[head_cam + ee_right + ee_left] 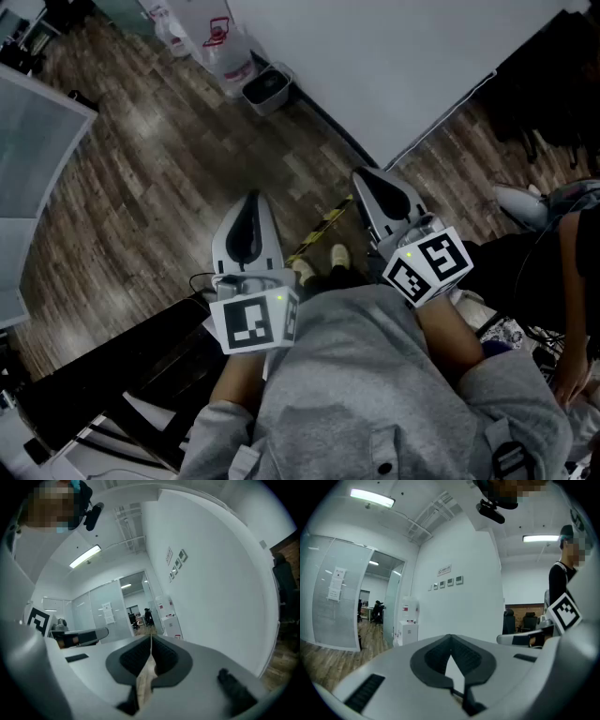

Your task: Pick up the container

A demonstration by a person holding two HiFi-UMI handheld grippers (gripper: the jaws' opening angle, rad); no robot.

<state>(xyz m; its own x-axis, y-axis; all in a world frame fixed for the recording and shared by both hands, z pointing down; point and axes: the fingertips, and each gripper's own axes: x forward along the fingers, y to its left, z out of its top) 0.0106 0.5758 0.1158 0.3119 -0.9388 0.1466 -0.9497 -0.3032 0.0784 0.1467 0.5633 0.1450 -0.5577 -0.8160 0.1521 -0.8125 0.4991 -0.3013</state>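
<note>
No container shows in any view. In the head view both grippers are held in front of the person's body, above the wooden floor [141, 187]. My left gripper [250, 204] points forward with its jaws together and nothing between them. My right gripper [367, 182] is beside it on the right, also shut and empty. In the left gripper view the left gripper [451, 639] has its dark pads meeting at the tips, facing a white wall. The right gripper [151, 638] shows the same in its own view. Each carries a marker cube [253, 321].
Water bottles [225, 52] and a dark bin [265, 87] stand by the white wall [394, 66]. A water dispenser [408, 620] stands near a glass partition [342, 602]. Yellow-black tape [319, 230] lies on the floor. Another person [574, 309] is at the right.
</note>
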